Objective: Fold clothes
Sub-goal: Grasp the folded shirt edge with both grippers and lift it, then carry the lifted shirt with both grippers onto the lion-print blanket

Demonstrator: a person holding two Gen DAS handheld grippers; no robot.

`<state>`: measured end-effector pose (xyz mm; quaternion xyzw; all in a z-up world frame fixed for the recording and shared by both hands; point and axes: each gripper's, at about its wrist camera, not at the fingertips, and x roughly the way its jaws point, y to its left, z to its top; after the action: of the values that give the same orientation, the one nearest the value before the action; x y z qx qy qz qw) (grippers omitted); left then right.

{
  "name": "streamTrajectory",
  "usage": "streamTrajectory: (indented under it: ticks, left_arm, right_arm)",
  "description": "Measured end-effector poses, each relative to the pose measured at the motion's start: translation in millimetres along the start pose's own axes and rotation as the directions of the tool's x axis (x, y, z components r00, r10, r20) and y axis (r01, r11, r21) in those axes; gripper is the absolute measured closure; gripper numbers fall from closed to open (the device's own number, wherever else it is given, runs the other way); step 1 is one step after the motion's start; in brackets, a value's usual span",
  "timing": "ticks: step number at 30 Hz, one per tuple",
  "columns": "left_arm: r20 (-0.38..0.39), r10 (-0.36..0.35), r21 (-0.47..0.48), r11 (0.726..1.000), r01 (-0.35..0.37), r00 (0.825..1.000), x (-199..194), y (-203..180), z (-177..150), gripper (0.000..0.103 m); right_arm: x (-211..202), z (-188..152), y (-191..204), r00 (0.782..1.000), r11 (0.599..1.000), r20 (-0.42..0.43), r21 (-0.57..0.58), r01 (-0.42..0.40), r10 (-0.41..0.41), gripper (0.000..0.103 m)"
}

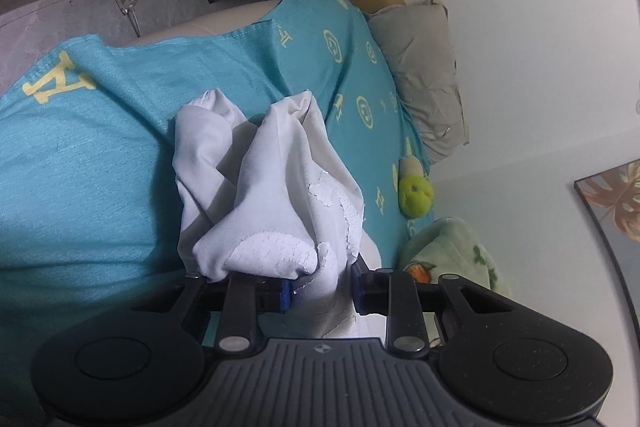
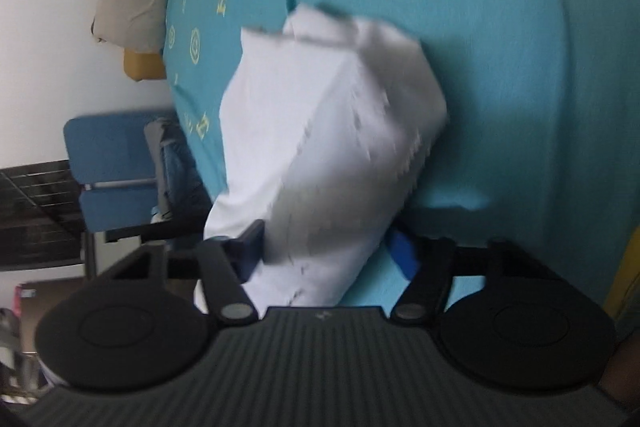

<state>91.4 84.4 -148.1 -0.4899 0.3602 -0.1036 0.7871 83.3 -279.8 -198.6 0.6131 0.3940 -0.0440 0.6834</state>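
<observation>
Two grippers | left gripper (image 1: 320,293) fingers grasping white garment (image 1: 260,187) | right gripper (image 2: 326,253) likewise | over teal bedsheet (image 1: 100,155)

Soft daylight, motion-blurred right view

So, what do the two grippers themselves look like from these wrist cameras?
Both look alike. The left gripper has a dark grey ribbed body, two round black discs at its sides, black link arms with silver pivot bolts, and blue pads on its fingers. The right gripper shows the same build, blurred. No cables or sleeves are visible.
</observation>
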Motion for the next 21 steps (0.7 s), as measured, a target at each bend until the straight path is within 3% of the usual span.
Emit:
streamTrajectory:
  ticks: [2, 5, 14, 17, 21]
  left_arm:
    - [0.008, 0.002, 0.013, 1.0, -0.002, 1.0, -4.1, -2.3, -1.0, 0.075]
    - [0.015, 0.0, 0.018, 1.0, 0.0, 1.0, -18.6, -10.3, -0.1, 0.075]
    - [-0.007, -0.032, 0.028, 0.999, 0.033, 0.999, -87.0, -62.9, -11.7, 0.075]
    - [-0.02, -0.051, 0.022, 0.998, 0.052, 0.998, -104.6, -84.2, -16.8, 0.075]
    - [-0.066, -0.085, 0.056, 0.994, 0.089, 0.994, -91.4, -141.5, -29.5, 0.075]
  right_arm:
    - [-0.9, -4.7, 8.9, 1.0, 0.998, 0.018, -0.061, 0.009, -0.008, 0.073]
    - [-14.0, -14.1, 21.2, 0.999, 0.988, 0.036, -0.153, -0.008, 0.013, 0.078]
    - [-95.3, -42.9, 32.9, 0.991, 0.962, 0.026, -0.246, -0.119, 0.13, 0.08]
    - [-128.7, -37.9, 39.8, 0.983, 0.954, 0.041, -0.249, -0.166, 0.181, 0.08]
    - [-173.3, -11.7, 52.3, 0.97, 0.946, 0.08, -0.251, -0.203, 0.229, 0.08]
